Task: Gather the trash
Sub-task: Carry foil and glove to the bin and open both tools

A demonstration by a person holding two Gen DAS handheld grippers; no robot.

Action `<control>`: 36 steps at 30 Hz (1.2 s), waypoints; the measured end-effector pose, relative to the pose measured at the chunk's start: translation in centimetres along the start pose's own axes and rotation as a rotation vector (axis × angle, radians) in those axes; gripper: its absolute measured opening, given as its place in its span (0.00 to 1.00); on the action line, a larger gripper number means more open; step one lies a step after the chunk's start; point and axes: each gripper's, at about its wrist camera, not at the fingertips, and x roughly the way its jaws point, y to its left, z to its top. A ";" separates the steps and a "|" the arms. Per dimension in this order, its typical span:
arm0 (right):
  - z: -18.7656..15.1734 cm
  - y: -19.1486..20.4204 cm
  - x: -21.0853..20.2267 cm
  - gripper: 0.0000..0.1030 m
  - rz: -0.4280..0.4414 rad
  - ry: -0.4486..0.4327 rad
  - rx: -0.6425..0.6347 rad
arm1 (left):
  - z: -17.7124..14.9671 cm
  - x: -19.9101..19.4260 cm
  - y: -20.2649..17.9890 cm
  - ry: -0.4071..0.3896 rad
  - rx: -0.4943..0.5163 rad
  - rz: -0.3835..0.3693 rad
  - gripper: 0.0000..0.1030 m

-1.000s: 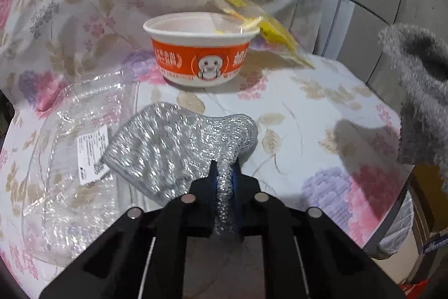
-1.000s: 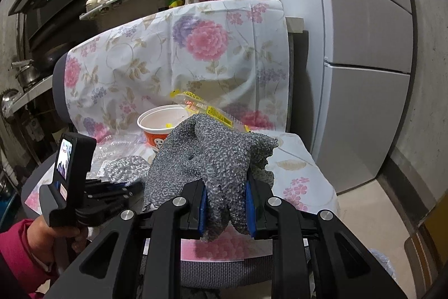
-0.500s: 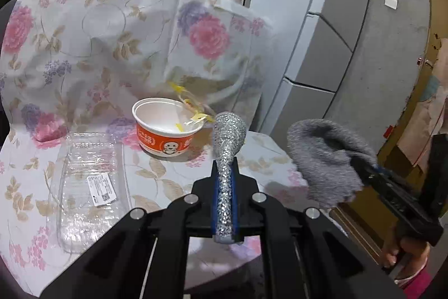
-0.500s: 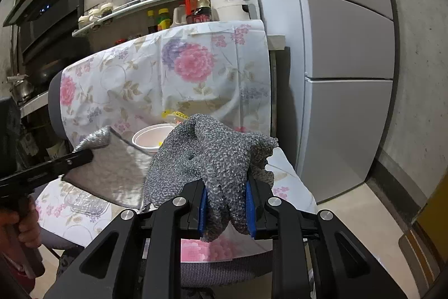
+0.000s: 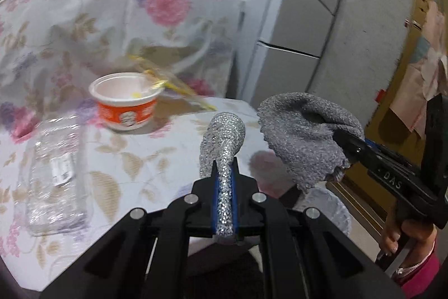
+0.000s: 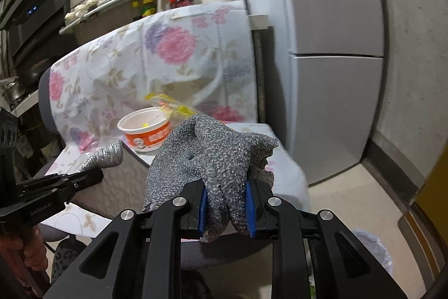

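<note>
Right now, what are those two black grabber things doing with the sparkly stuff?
A person holds a gripper in each hand. The left gripper is clamped on a shiny silver scouring pad, lifted off the flowered cloth. The right gripper pinches a crumpled grey knitted cloth, also in the air. An orange-and-white paper bowl, a yellow plastic wrapper and a clear plastic tray wait on the cloth. A white-lined bin sits below, near the edge.
</note>
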 end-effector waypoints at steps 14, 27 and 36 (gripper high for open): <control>-3.7 -10.4 -9.1 0.22 -0.340 -0.044 0.103 | -0.3 3.2 -15.0 -0.020 0.252 -0.352 0.05; -9.6 -18.2 -10.4 0.23 -0.481 0.027 0.216 | -4.4 9.5 -23.2 0.082 0.345 -0.467 0.05; -13.0 -20.8 -4.1 0.29 -0.455 0.178 0.268 | -5.0 14.2 -23.5 0.195 0.327 -0.442 0.30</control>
